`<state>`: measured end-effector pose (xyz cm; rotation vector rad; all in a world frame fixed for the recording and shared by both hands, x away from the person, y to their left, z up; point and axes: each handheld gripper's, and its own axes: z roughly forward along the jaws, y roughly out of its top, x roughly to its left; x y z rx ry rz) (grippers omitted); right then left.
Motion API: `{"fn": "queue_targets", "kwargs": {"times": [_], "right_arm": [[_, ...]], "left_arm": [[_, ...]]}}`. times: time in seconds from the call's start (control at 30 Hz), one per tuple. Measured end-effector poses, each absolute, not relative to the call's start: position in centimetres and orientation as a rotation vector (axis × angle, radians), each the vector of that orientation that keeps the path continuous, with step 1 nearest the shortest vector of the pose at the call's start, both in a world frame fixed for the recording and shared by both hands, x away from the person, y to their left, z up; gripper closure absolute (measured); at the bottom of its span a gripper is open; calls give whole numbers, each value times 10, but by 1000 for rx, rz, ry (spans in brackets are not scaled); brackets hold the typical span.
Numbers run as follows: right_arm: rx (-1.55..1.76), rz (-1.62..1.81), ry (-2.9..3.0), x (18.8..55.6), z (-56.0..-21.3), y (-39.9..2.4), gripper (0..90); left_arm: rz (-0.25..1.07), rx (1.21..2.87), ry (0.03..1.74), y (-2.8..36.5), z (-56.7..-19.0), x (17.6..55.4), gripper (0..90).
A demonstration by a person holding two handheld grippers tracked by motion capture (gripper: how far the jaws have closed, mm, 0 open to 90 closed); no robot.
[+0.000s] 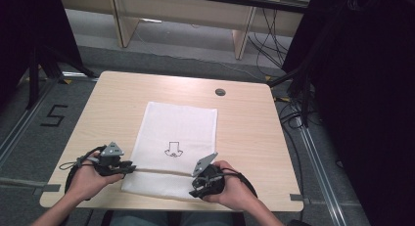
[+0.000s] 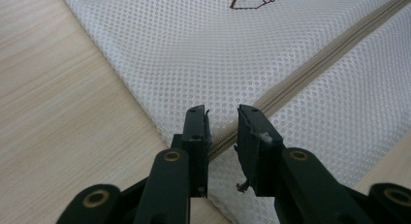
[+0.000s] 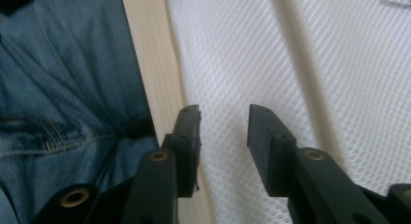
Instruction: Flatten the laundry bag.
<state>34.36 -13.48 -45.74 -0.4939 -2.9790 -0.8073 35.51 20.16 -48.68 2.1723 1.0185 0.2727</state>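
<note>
each hand-held gripper, left gripper (image 1: 128, 167) and right gripper (image 1: 195, 192), has black jaws with brass-coloured pivot rivets, a grey three-cornered top plate and a trailing black cable. blue jeans (image 3: 58, 88) are worn.

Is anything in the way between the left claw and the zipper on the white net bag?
No, nothing visible. The left gripper hangs right over the zipper of the white mesh bag, jaws apart, with bare mesh between them.

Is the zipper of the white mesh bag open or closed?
Closed, as far as visible. The zipper runs as one flat beige line across the mesh bag, no gap between its sides. Its end lies hidden behind the jaws.
</note>
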Motion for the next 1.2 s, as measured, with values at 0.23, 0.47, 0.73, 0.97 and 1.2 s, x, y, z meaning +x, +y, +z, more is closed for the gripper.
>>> {"fn": "queue_targets", "kwargs": {"times": [0.23,0.47,0.73,0.97,1.2], "right_arm": [[-699,-885,-2982,358,-449,-153,695],[-966,-789,-2953,376,-461,-170,898],[-1063,-741,-2944,391,-476,-173,895],[-1047,-675,-2988,394,-482,-175,900],[-1035,-615,-3013,391,-482,-175,900]], "left_arm": [[251,2186,1020,199,-490,357,737],[251,2202,1011,198,-493,358,744],[231,2246,1002,194,-497,359,754],[218,2250,996,189,-499,357,757],[217,2282,968,185,-499,354,759]]}}
